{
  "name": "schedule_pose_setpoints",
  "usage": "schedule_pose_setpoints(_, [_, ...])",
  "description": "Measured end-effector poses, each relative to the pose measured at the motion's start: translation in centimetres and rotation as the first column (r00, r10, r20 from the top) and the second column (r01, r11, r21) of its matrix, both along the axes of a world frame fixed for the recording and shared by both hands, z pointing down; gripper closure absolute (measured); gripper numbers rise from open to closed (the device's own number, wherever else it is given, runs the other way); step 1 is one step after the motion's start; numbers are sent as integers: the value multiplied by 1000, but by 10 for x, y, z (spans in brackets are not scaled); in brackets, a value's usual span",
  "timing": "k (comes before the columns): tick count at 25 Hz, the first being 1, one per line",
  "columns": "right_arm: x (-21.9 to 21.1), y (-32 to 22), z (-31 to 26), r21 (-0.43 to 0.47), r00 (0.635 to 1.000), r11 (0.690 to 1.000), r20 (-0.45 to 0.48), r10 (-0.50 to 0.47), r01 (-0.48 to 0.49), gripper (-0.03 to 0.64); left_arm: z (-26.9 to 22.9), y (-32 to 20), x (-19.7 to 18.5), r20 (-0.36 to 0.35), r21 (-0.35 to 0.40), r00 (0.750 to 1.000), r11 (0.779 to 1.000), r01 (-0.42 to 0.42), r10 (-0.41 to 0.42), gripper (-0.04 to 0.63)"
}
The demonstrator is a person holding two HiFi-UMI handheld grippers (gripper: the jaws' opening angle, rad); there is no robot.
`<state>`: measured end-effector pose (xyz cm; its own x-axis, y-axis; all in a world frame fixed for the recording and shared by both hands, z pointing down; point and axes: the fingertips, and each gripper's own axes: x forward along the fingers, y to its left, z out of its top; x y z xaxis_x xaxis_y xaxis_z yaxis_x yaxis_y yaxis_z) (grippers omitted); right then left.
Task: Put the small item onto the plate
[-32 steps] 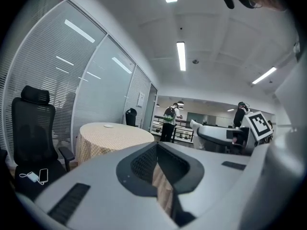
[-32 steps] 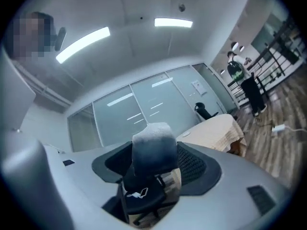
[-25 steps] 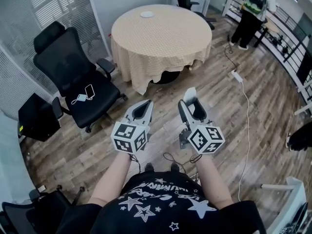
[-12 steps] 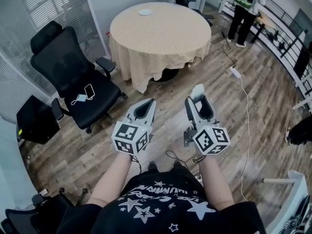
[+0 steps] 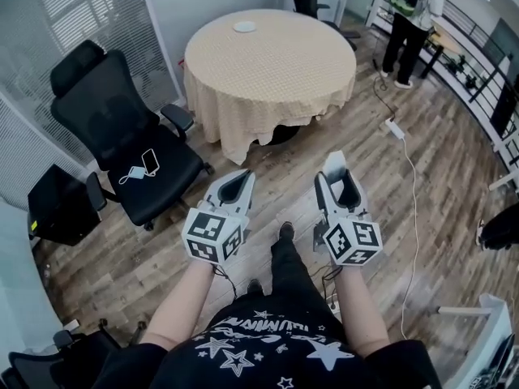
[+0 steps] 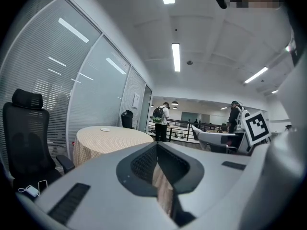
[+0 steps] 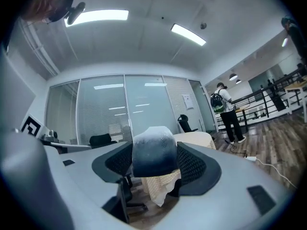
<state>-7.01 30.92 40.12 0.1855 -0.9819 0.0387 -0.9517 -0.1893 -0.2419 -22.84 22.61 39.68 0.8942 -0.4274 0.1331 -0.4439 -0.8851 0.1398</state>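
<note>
Far ahead, a small white plate [image 5: 244,27] lies near the back edge of a round table [image 5: 268,71] covered in a beige cloth. In the left gripper view the plate [image 6: 105,129] is a thin white disc on the tabletop. My right gripper [image 5: 336,173] is shut on the small item [image 7: 153,153], a rounded pale blue-white lump held between the jaw tips. In the head view the small item [image 5: 335,161] pokes up from the tips. My left gripper [image 5: 235,181] is shut with nothing in it. I hold both grippers at waist height over the wooden floor, well short of the table.
A black office chair [image 5: 122,136] with a phone and cable on its seat stands left of the table. A black box [image 5: 61,201] sits further left. A power strip with a white cable [image 5: 395,128] lies on the floor at right. A person with a backpack [image 5: 412,10] stands at back right.
The person holding the grippers has stepped forward, with one leg now swung out between the grippers. Both grippers sit slightly lower in the view. The right jaws still hold the item.
</note>
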Motion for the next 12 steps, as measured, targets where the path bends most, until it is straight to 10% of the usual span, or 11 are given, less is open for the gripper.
schedule_pose_setpoints(12, [87,-123,15,4,987,988,24,-158,158,319,8,-103,92,33,25,991,991,130,-131,589])
